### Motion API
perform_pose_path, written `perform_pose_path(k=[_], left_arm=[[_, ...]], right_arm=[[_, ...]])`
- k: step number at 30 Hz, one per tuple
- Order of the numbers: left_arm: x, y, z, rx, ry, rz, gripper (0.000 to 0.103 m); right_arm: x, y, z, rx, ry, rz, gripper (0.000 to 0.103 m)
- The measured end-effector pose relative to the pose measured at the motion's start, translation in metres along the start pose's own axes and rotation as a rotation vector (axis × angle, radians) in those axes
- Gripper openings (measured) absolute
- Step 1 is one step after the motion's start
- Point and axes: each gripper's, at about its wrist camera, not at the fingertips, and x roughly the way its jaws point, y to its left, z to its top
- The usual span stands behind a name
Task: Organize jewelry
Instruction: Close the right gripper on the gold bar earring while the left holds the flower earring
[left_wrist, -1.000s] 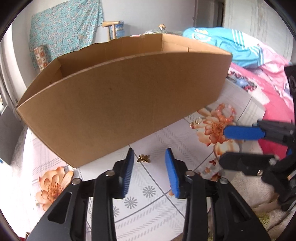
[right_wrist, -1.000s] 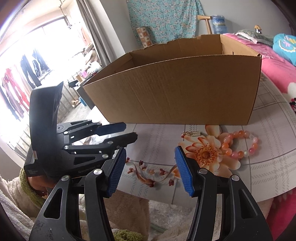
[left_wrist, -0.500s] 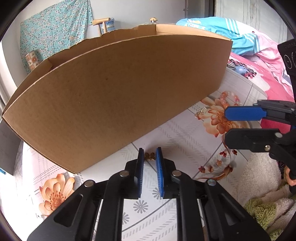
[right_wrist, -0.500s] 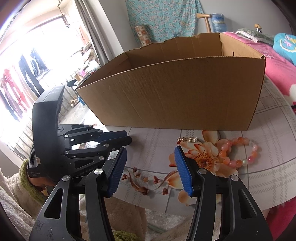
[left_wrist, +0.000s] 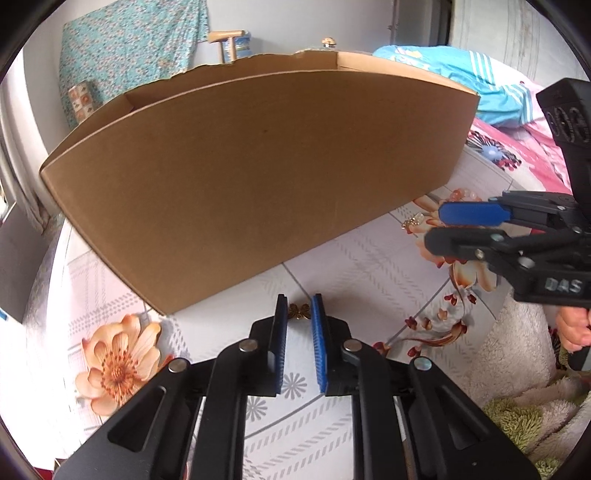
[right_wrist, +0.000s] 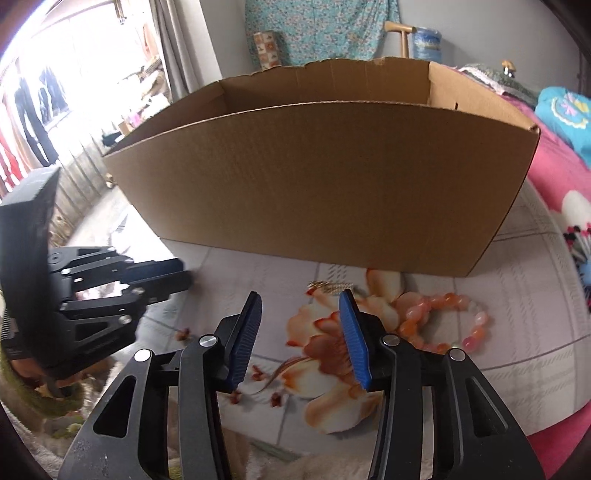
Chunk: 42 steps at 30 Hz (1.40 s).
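At lower centre of the left wrist view, the left tool (left_wrist: 299, 312) pinches a small gold butterfly charm (left_wrist: 299, 311) on the desk (left_wrist: 369, 266), just before the cardboard box (left_wrist: 258, 177). The right tool (right_wrist: 301, 306), its jaws just narrowing with nothing between them, hovers near a gold clasp (right_wrist: 330, 285) and an orange bead bracelet (right_wrist: 447, 321).

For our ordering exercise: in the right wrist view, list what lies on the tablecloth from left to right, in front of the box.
Left tongs → right tongs → gold clasp → bead bracelet.
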Motion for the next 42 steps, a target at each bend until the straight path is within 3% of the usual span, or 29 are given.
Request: perform_pose_path(k=[9, 12, 16, 29, 42], left_arm=[[0.000, 0.000, -0.002, -0.018, -0.015, -0.004, 0.012], [-0.001, 0.002, -0.003, -0.018, -0.018, -0.006, 0.012], [-0.002, 0.003, -0.005, -0.022, -0.023, -0.011, 0.012], [-0.005, 0.009, -0.008, -0.033, -0.039, -0.025, 0.012], [-0.020, 0.017, -0.010, -0.060, -0.090, -0.064, 0.012]], right_arm=[[0.021, 0.012, 0.010, -0.103, 0.038, -0.145, 0.034], [0.024, 0.012, 0.013, -0.109, 0.049, -0.141, 0.031], [0.026, 0.013, 0.016, -0.112, 0.072, -0.112, 0.017], [0.005, 0.000, 0.002, -0.028, 0.074, -0.066, 0.016], [-0.036, -0.021, 0.011, 0.043, -0.008, -0.004, 0.016]])
